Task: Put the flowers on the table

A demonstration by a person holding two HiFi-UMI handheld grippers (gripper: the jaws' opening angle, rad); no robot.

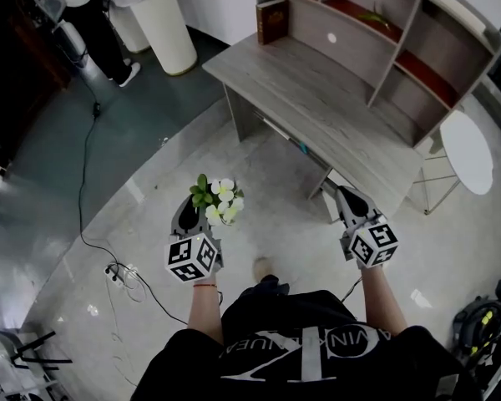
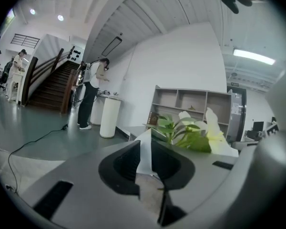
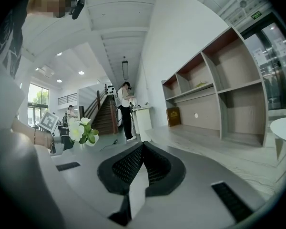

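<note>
- The left gripper [image 1: 199, 225] has its jaws closed on the flowers [image 1: 220, 199]. In the left gripper view a pale part [image 2: 144, 152], I think the pot or the wrap of the bunch, is pinched in the narrow gap. The white blossoms [image 2: 214, 133] lean out over one jaw.
- The flowers are in the air in front of the person, above the floor [image 1: 150, 199] and well apart from the worktop [image 1: 317, 107], so they are not yet put down.
- They are held at the base, probably so that the blossoms are not crushed by the jaws.
- The right gripper [image 1: 351, 207] has its jaws closed together, with nothing between them. It hangs on the side nearer to the worktop, and I judge it has no part in the carrying.
- The front of the worktop is bare, while the shelf unit [image 1: 376, 48] and a book [image 1: 272, 19] stand at the back. The front looks the easiest place to reach.
</note>
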